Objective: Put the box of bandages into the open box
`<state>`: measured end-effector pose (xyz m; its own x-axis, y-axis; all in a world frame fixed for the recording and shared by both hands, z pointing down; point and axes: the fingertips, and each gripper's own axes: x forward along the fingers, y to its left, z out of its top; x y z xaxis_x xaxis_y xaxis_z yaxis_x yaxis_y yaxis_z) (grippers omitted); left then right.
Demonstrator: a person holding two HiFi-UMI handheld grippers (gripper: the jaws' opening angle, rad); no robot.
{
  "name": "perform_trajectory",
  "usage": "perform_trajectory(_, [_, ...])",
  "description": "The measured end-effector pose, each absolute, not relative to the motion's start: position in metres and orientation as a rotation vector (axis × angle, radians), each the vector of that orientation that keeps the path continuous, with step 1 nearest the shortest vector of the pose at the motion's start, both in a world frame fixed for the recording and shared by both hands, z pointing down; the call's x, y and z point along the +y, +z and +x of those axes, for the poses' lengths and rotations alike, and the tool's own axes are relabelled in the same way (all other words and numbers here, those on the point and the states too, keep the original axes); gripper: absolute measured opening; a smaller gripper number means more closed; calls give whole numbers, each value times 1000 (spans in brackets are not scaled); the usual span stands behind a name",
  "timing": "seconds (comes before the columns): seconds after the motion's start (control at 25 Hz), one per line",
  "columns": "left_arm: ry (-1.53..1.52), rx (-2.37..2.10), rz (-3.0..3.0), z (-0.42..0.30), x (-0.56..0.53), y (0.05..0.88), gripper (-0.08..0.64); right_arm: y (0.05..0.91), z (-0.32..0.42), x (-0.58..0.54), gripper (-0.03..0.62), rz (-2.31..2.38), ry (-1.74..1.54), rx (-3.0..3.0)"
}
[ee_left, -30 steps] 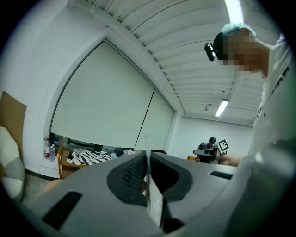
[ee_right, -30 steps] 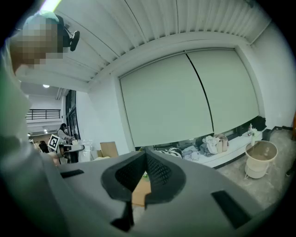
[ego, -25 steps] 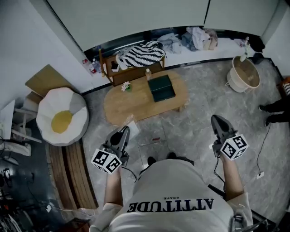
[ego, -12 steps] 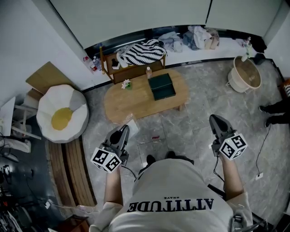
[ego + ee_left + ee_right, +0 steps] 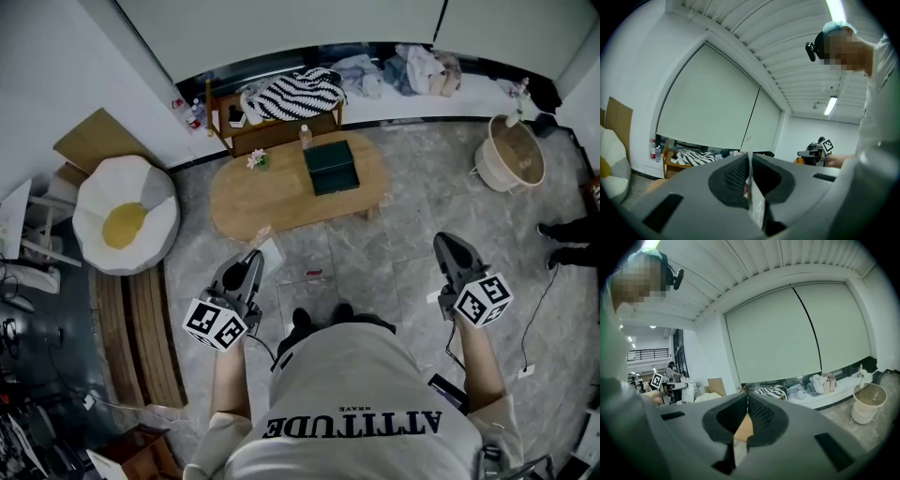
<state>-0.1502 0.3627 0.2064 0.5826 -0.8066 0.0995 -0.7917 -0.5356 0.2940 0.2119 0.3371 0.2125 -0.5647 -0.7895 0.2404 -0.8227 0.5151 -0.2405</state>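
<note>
Head view: even, slightly dim indoor light, only soft faint shadows on the grey floor (image 5: pixel 412 225), fisheye bending the walls (image 5: pixel 56 84) toward the edges. Both gripper views: black vignette ring, heavy barrel distortion, ceiling strip lights (image 5: pixel 830 105) clipping to white in the left one. Near foreground in those two is soft and out of focus, far room reasonably sharp.

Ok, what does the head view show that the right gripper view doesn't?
Only the head view: the dark green box, the small bottle beside it, and the person's shoes.
Only the right gripper view: the slatted ceiling and a distant person near a railing.
Both: the round basket, the striped cloth and the clothes pile along the window.
</note>
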Motion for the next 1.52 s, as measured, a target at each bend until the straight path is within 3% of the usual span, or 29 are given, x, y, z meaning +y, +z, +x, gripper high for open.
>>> perform_trajectory(0.84, [-50,-1337,2478,-114,340,225,28,237,236,305,20,1306,553,-2651])
perform_trajectory(1.52, [-69,-1224,2519,-158,213,241,28,246,183,216,20,1350,522,-2582])
